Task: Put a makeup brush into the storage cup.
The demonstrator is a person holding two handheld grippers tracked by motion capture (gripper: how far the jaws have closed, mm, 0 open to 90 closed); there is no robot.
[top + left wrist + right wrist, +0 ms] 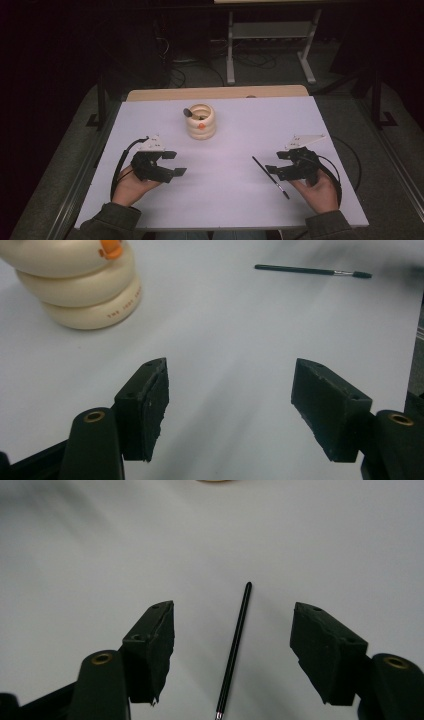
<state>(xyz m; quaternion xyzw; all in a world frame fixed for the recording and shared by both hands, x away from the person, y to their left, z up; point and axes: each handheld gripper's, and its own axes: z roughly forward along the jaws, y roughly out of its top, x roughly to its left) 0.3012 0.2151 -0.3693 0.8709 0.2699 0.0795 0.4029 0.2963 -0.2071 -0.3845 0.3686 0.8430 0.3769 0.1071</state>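
Two grippers sit low over the white table [230,200], and we have plenty of bare surface between them: the left gripper [175,163] and the right gripper [274,162] are well apart, each held near its own side edge of the table, with the near edge close behind our hands. Ahead of both, toward the far edge, stands the cream ringed holder [201,121], with a dark brush head leaning out of its mouth; it is nearer to the left gripper [230,410], up and to the left of its jaws, with open table in between. The left jaws stand wide with nothing between them. The right gripper [232,650] also stands wide, and the thin black paintbrush [233,647] lies flat on the table between its jaws, running along them; neither pad touches it.
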